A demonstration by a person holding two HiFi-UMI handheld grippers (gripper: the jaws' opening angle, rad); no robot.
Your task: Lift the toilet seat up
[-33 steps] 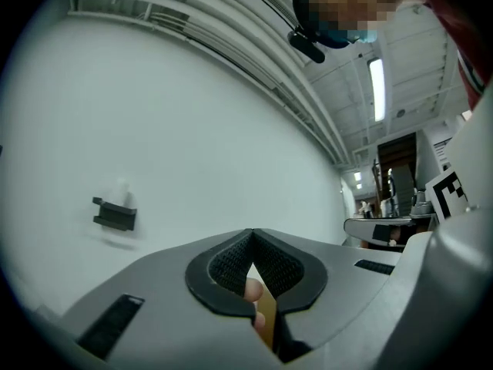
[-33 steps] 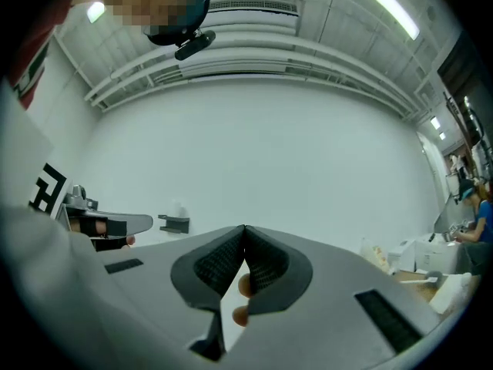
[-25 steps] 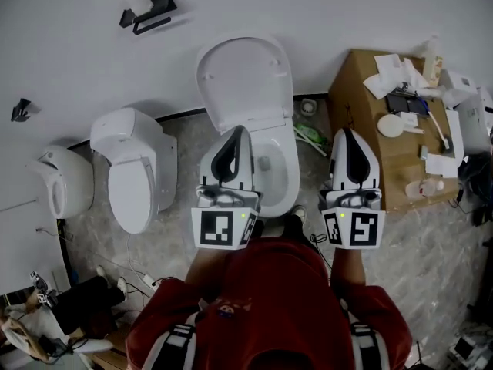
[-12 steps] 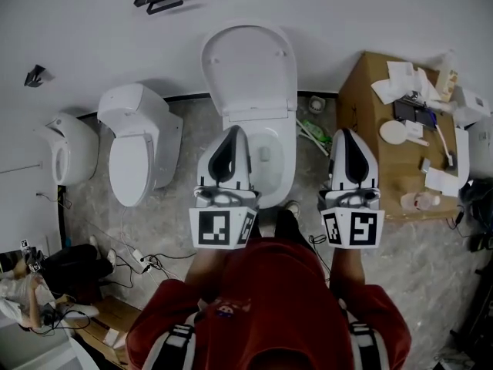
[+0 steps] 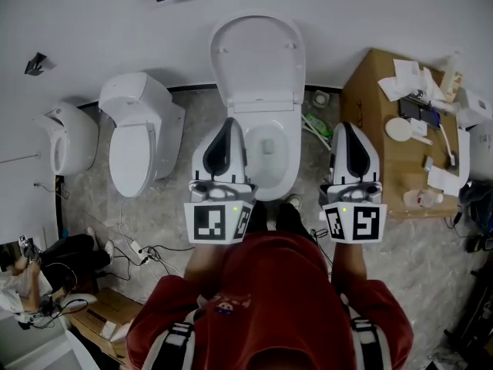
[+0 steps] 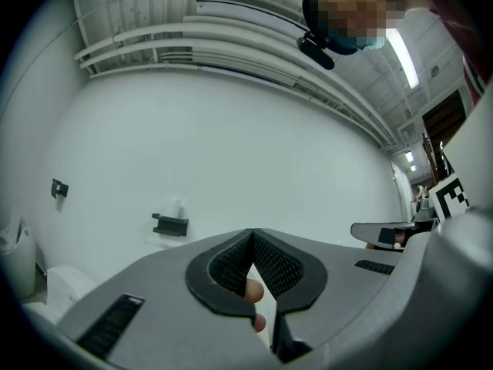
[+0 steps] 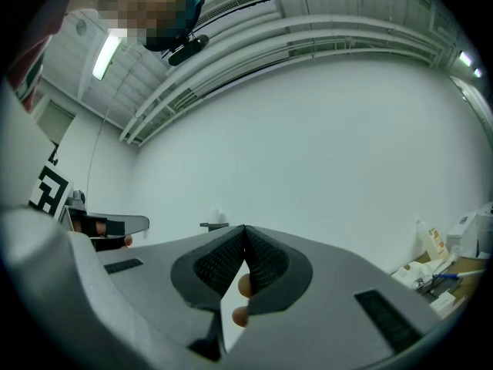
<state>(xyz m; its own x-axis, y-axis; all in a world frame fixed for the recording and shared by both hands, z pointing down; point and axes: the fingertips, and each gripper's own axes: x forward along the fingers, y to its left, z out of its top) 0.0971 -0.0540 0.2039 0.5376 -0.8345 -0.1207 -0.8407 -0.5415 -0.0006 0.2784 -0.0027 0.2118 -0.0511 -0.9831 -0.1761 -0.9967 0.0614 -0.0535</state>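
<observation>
Evidently the lift has not begun. A person stands facing a toilet set at the far edge of the floor, tight against the wall, with a second toilet to one side and a cardboard box to the other. The lid is already tipped up against the wall. As far as I can judge, the toilet seat lies flat on the bowl rim, partly hidden behind the left hand-held gripper.

Both tools hover roughly level above the bowl's front. The left hand-held gripper has its jaws pressed together with nothing between them, and so has the right hand-held gripper, which floats off to the bowl's side, toward the box.

This looks like the approach step. Next, I'd say, one gripper must dip toward the seat's front edge, spread its jaws and pinch the ring, or hook beneath it, before swinging it up.

The seat's long axis seems to run from the hinge at the wall straight toward the person, with its rounded nose pointing at them.
</observation>
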